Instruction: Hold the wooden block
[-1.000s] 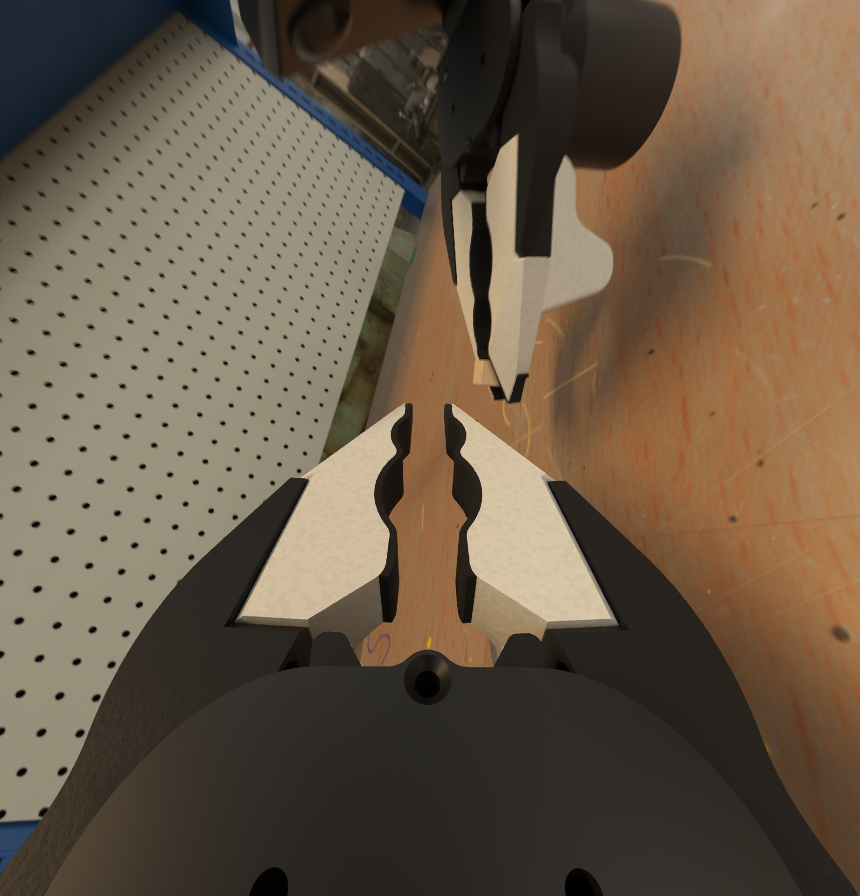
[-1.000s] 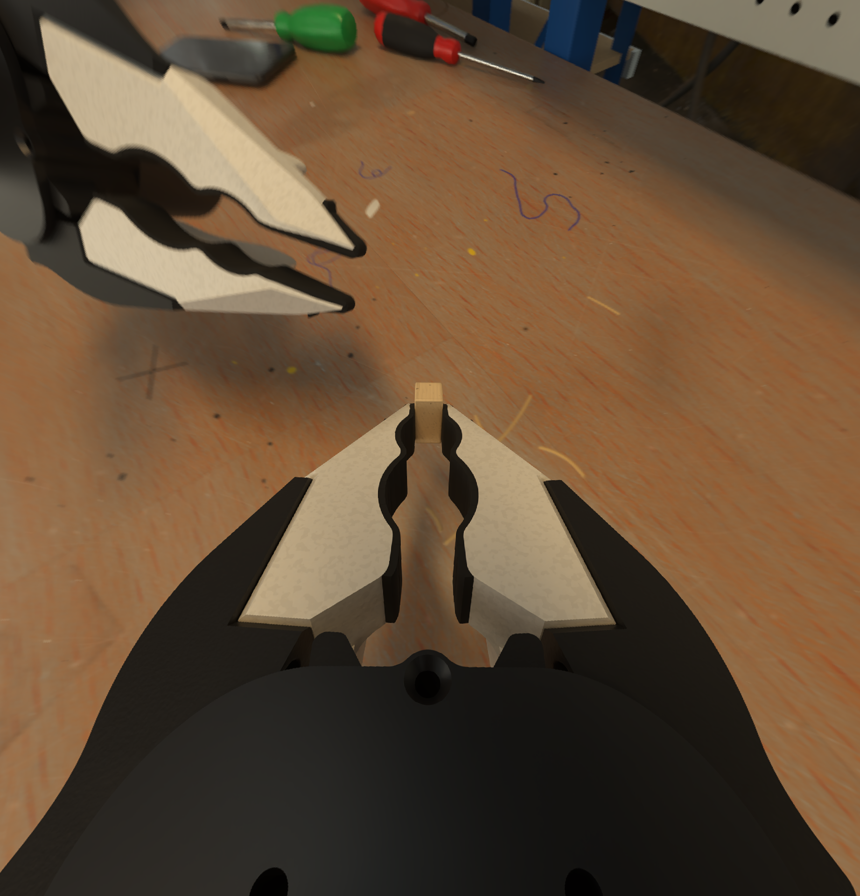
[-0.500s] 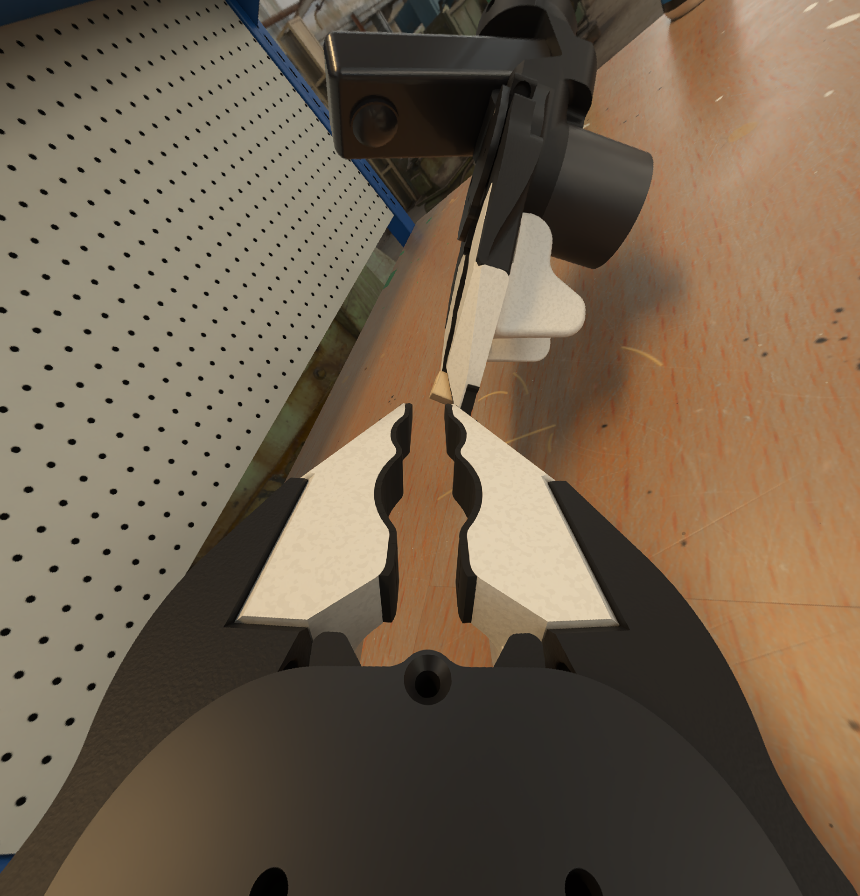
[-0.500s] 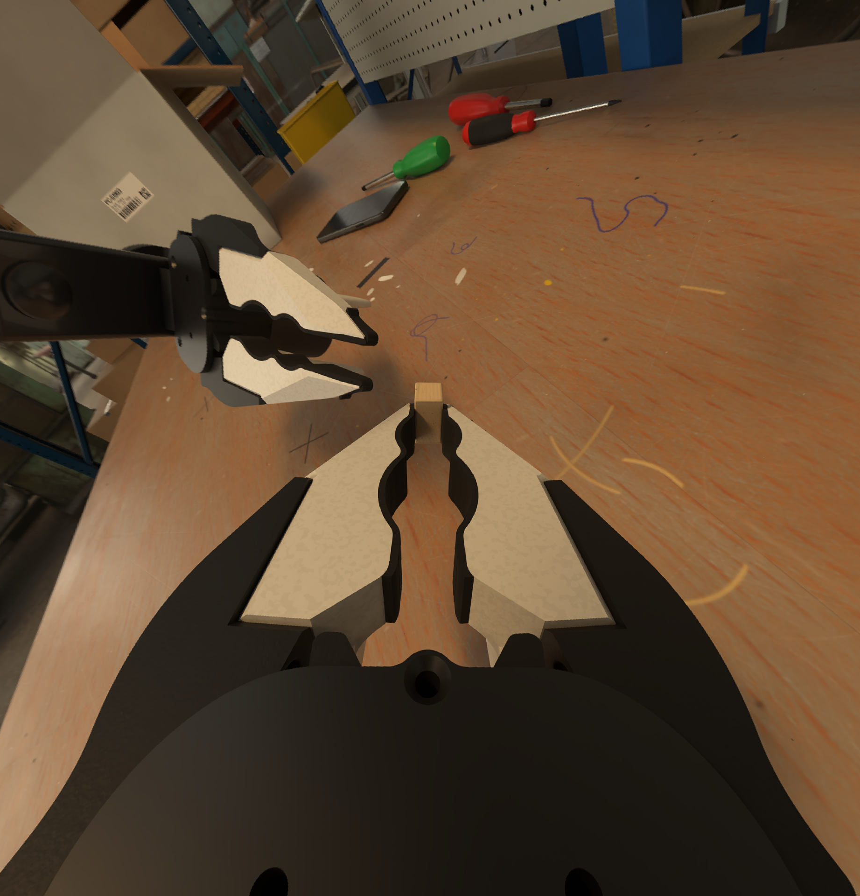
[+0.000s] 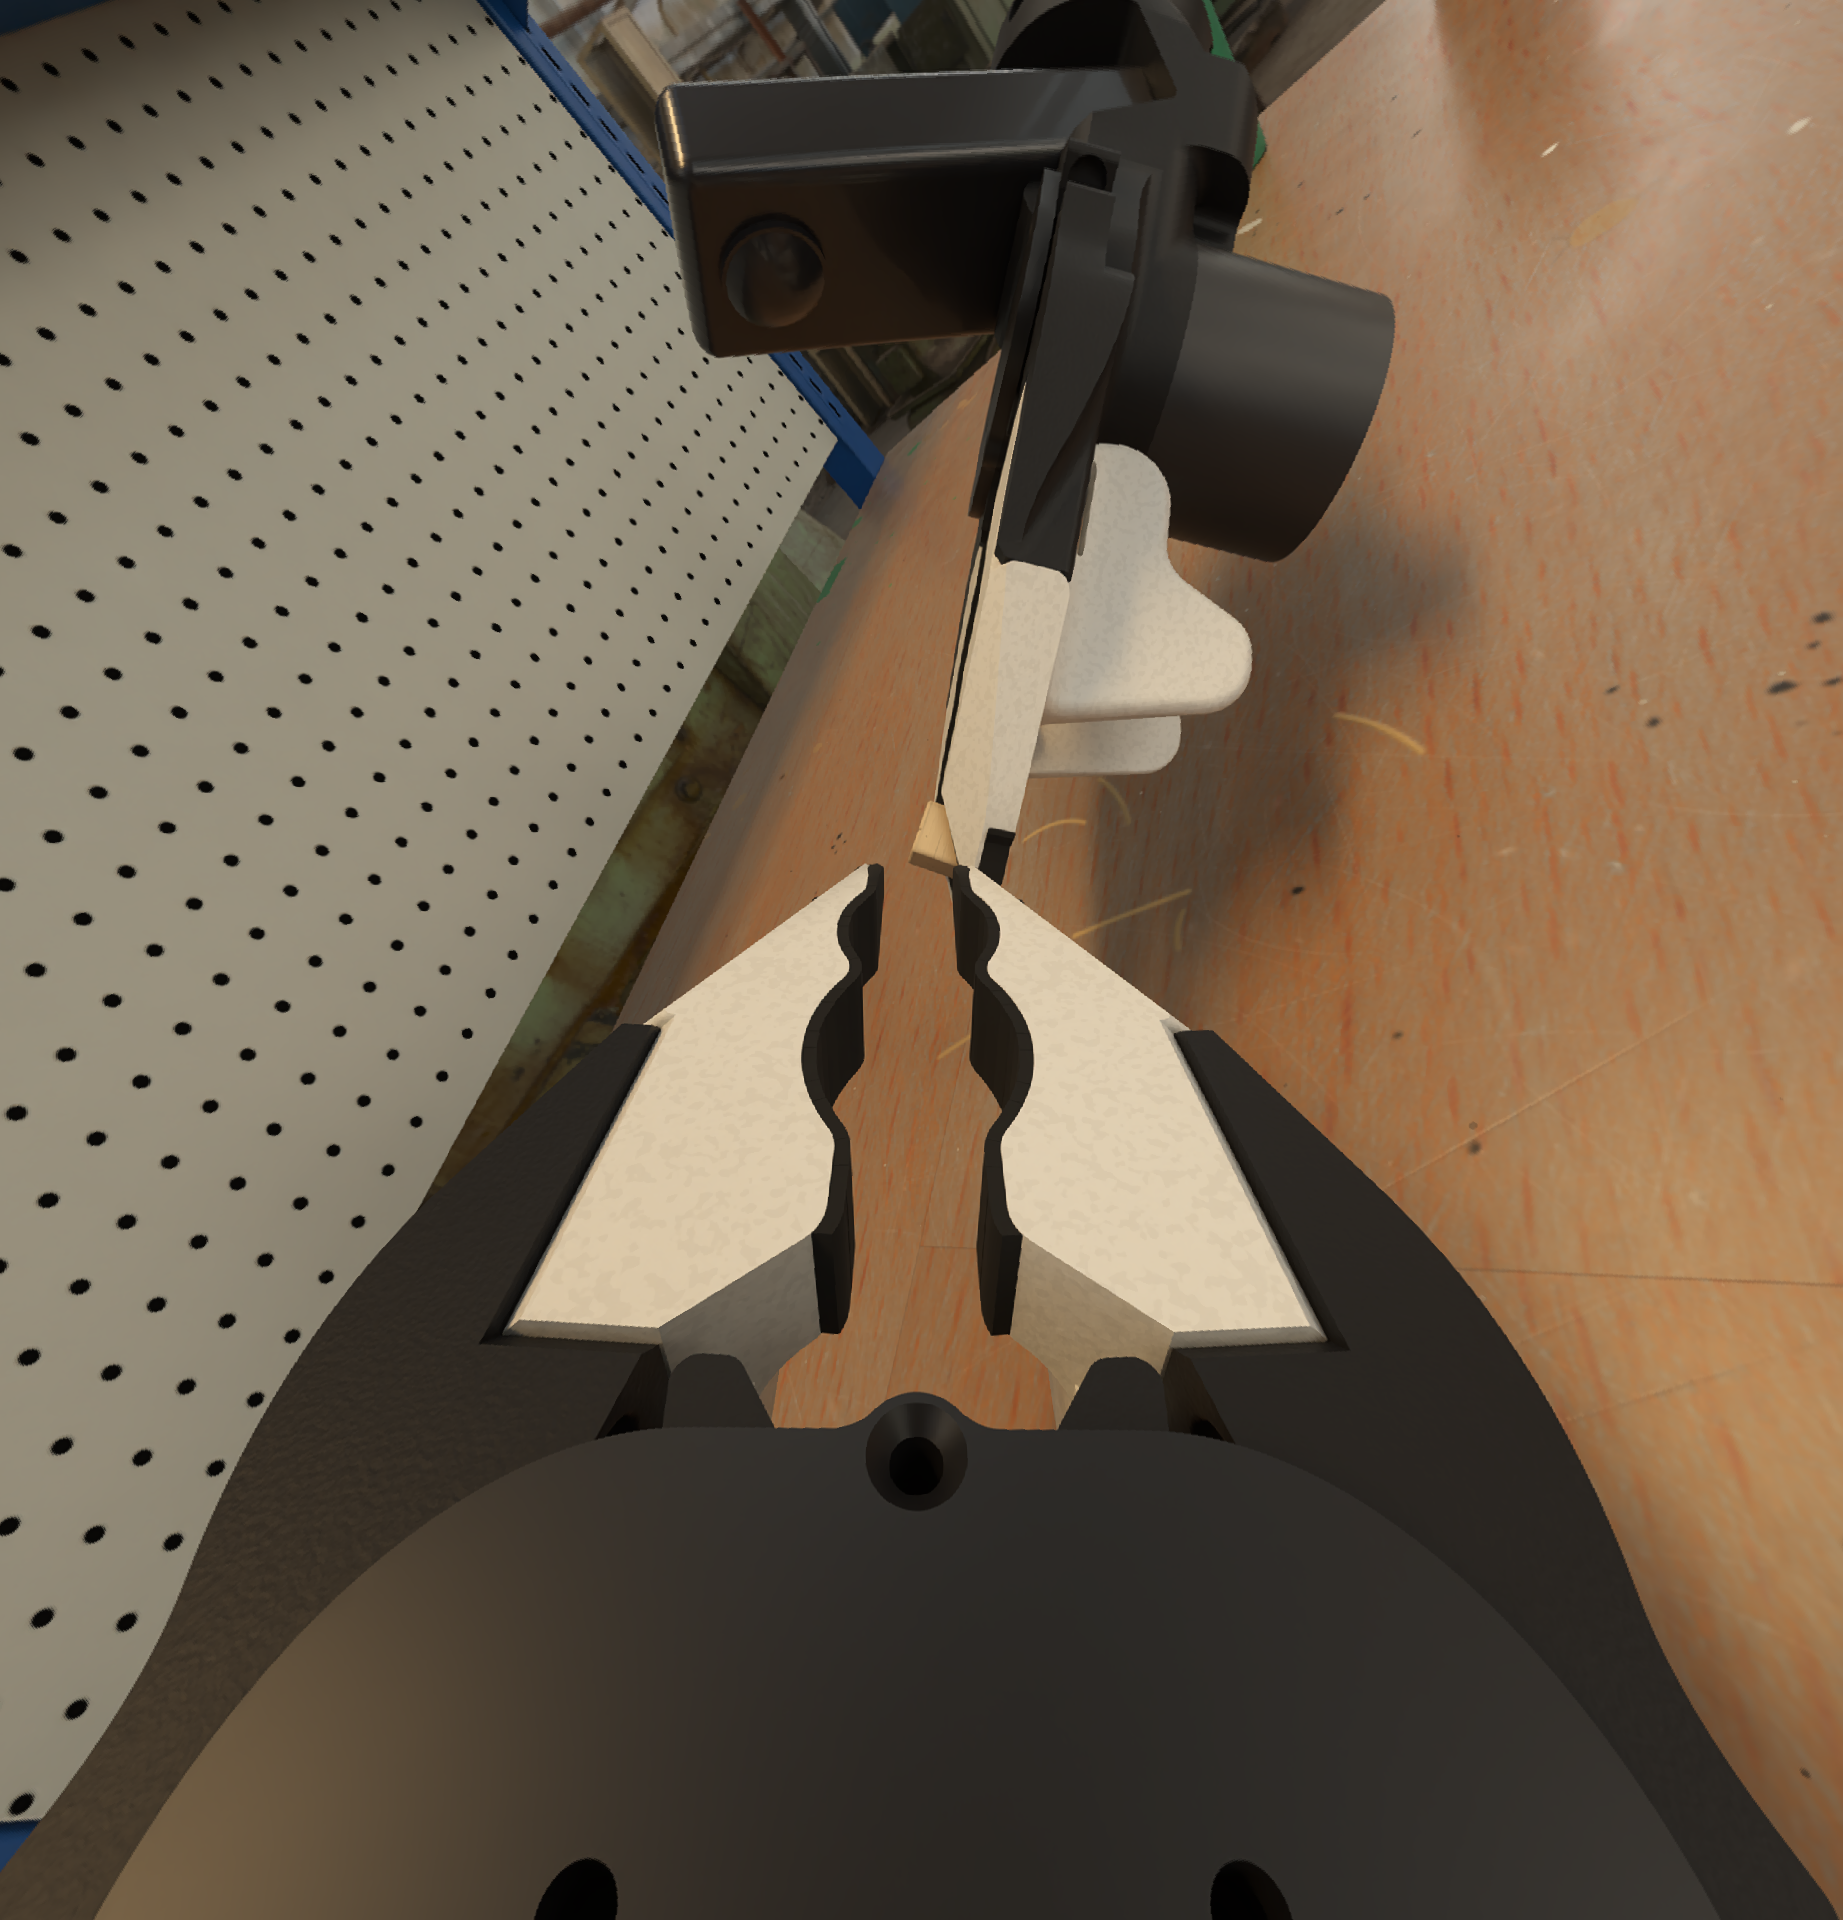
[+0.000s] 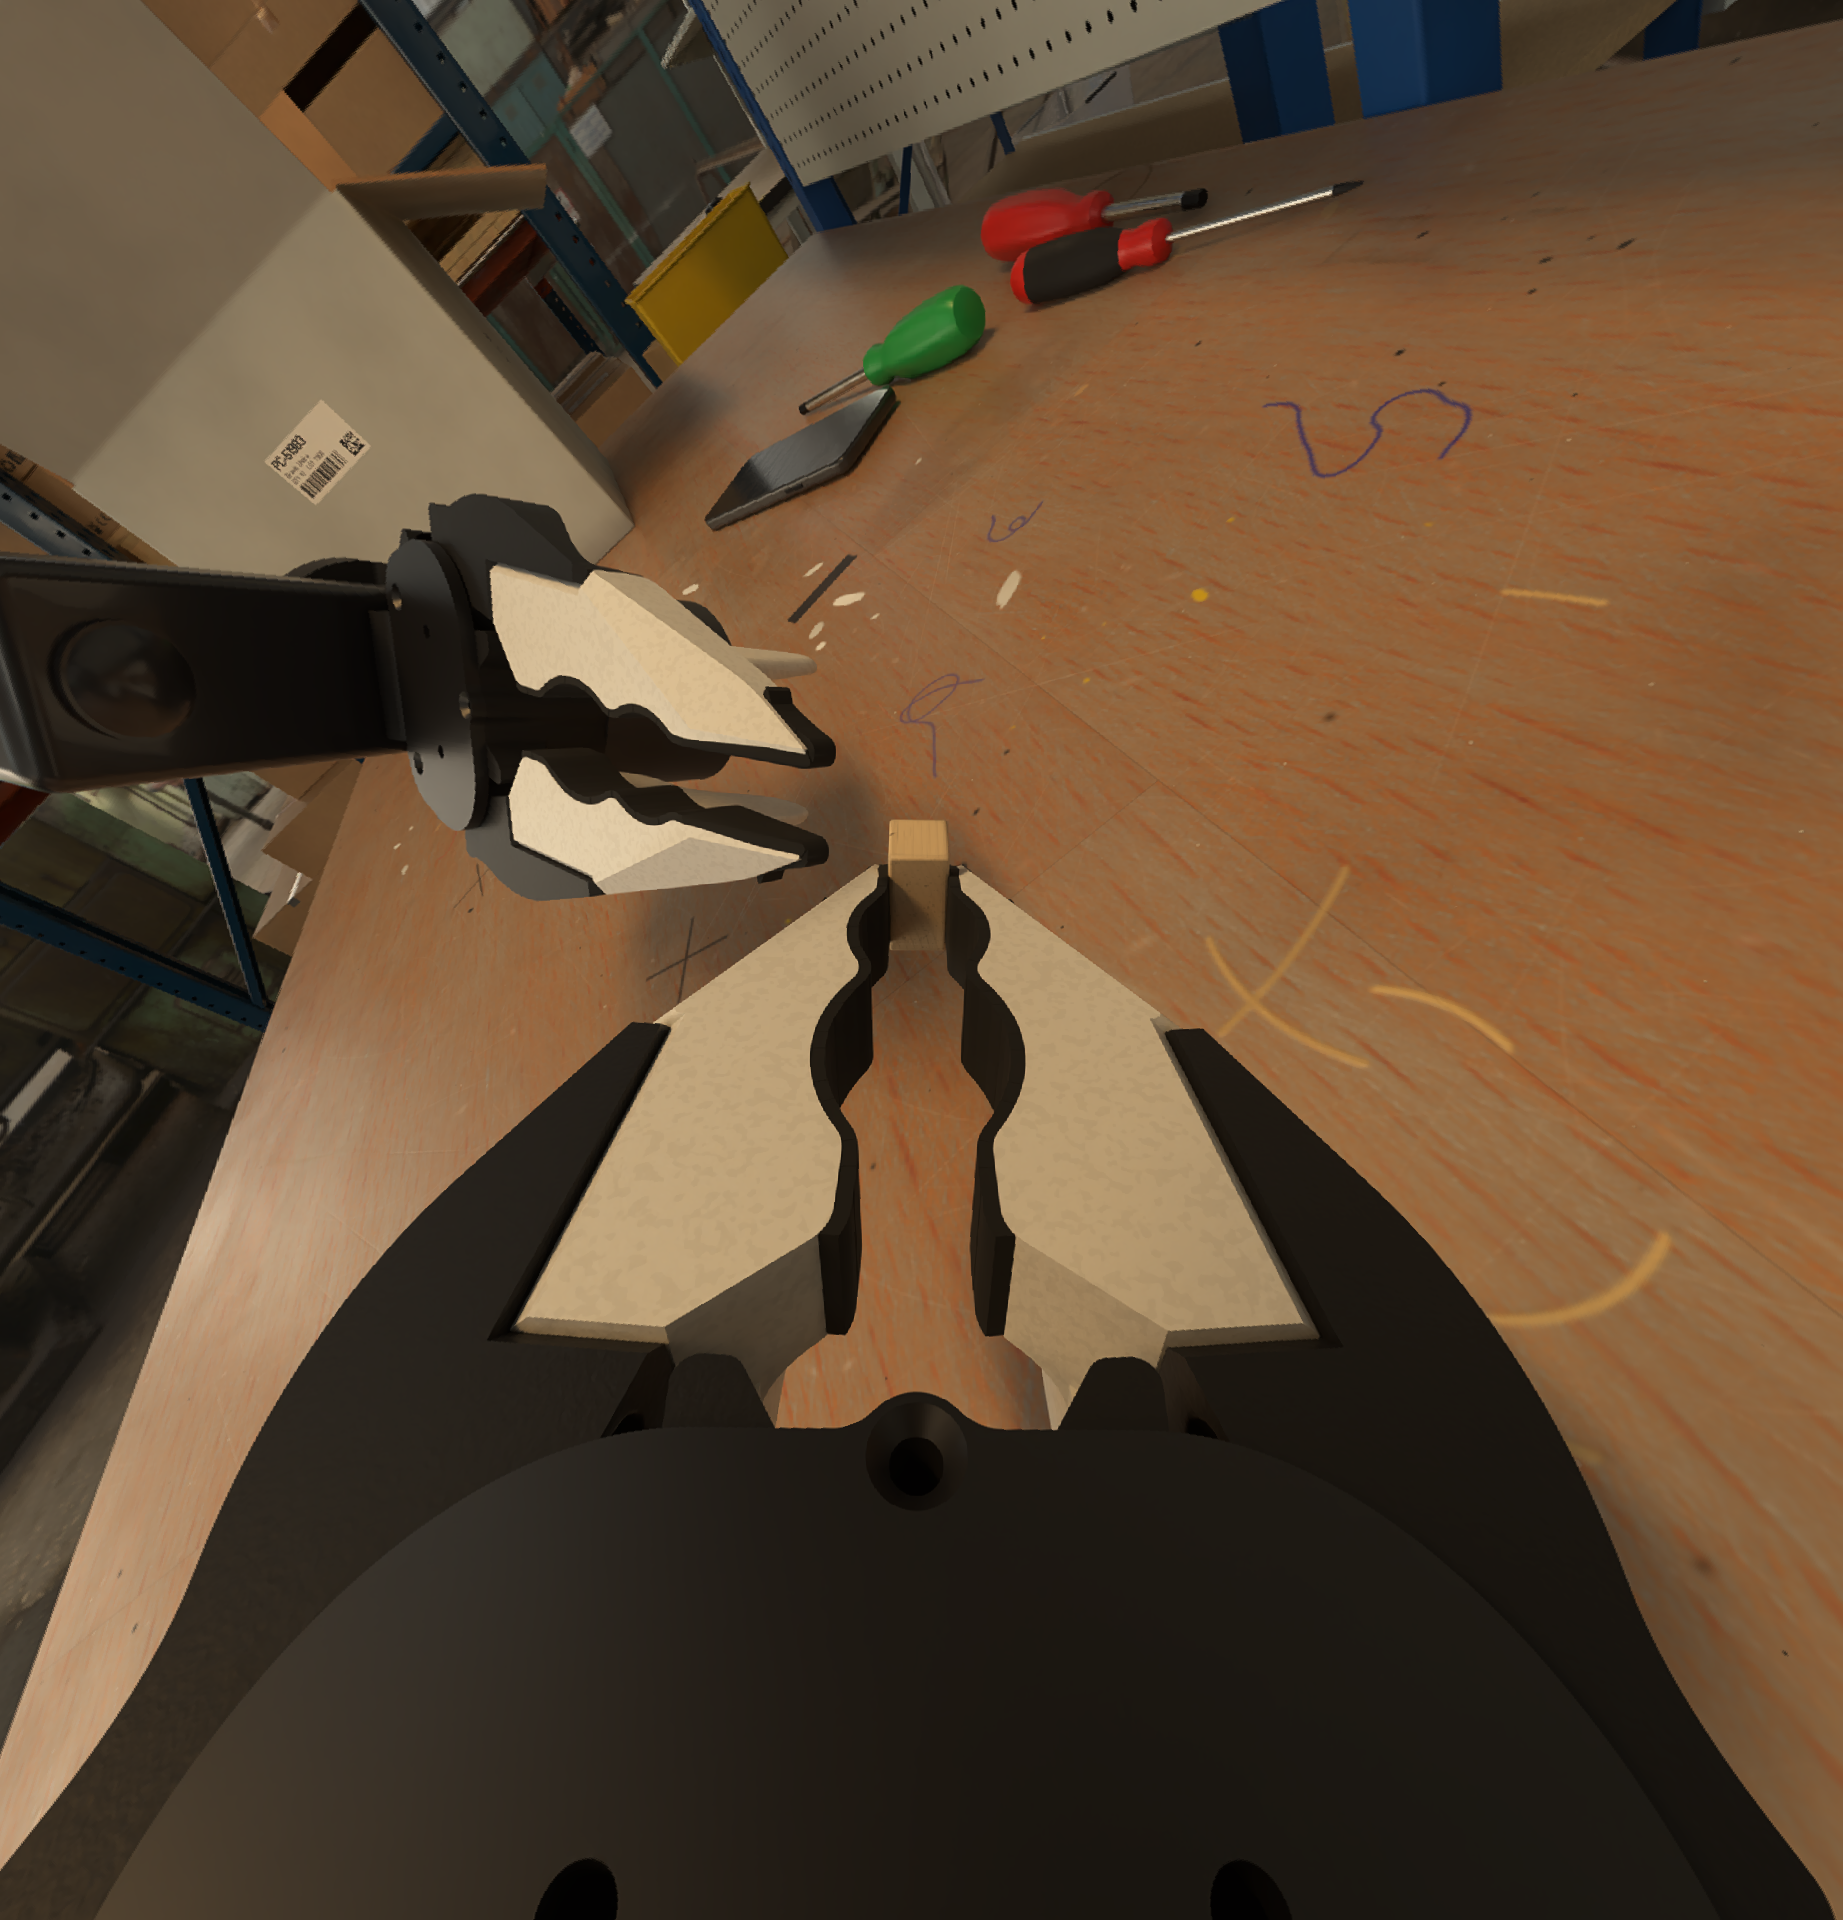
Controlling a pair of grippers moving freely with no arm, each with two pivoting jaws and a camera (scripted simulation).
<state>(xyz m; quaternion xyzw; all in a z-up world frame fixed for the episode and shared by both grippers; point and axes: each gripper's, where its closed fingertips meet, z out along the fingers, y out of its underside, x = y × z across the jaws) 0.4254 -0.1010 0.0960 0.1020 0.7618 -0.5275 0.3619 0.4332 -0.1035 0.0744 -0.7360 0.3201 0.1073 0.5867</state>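
Observation:
A small pale wooden block (image 6: 917,881) is pinched between the tips of my right gripper (image 6: 919,883), which is shut on it and holds it above the wooden workbench (image 6: 1416,727). In the left wrist view the block (image 5: 932,840) shows at the tip of the right gripper, just beyond my left gripper (image 5: 915,883). My left gripper is open and empty, with a narrow gap between its fingers. In the right wrist view the left gripper (image 6: 818,795) hovers just left of the block, apart from it.
A green screwdriver (image 6: 912,338), two red screwdrivers (image 6: 1083,234) and a dark flat tablet (image 6: 803,457) lie at the far side of the bench. A perforated panel (image 5: 273,623) stands beside the bench's left edge. A yellow bin (image 6: 704,270) sits beyond.
The right gripper has lifted and tilted with the block, so more of the far bench shows. The left gripper has drawn closer to the block.

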